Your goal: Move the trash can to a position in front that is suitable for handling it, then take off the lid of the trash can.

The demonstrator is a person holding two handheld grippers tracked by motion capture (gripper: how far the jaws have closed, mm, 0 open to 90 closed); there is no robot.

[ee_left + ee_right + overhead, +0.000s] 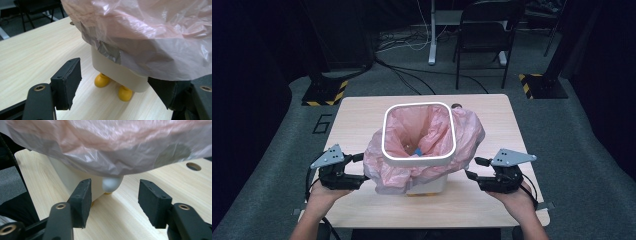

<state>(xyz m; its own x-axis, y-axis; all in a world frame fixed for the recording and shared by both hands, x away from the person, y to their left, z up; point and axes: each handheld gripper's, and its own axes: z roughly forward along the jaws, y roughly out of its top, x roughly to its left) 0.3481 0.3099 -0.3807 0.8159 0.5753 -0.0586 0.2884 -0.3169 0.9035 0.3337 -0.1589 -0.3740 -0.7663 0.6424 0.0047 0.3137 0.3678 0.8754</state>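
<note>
A small white bin (pixel 428 186) stands mid-table, lined with a pink plastic bag (pixel 422 132) that spills over its sides under a white square rim ring (pixel 418 156). Something blue (pixel 417 151) lies inside. My left gripper (pixel 362 167) is open at the bag's left edge. In the left gripper view the jaws stand wide apart before the bin's cream wall (pixel 117 72) and yellow feet (pixel 102 80), with the bag (pixel 150 32) hanging above. My right gripper (pixel 473 168) is open at the bag's right edge; its view shows the bag (pixel 107 147) draped above the jaws and the bin's corner (pixel 111 183).
The light wooden table (pixel 362 117) has a small round hole (pixel 193 166) near its far edge. Beyond it on the grey floor are a black chair (pixel 487 35), a white stand leg (pixel 432 35), cables and two bases with yellow-black stripes (pixel 324 92).
</note>
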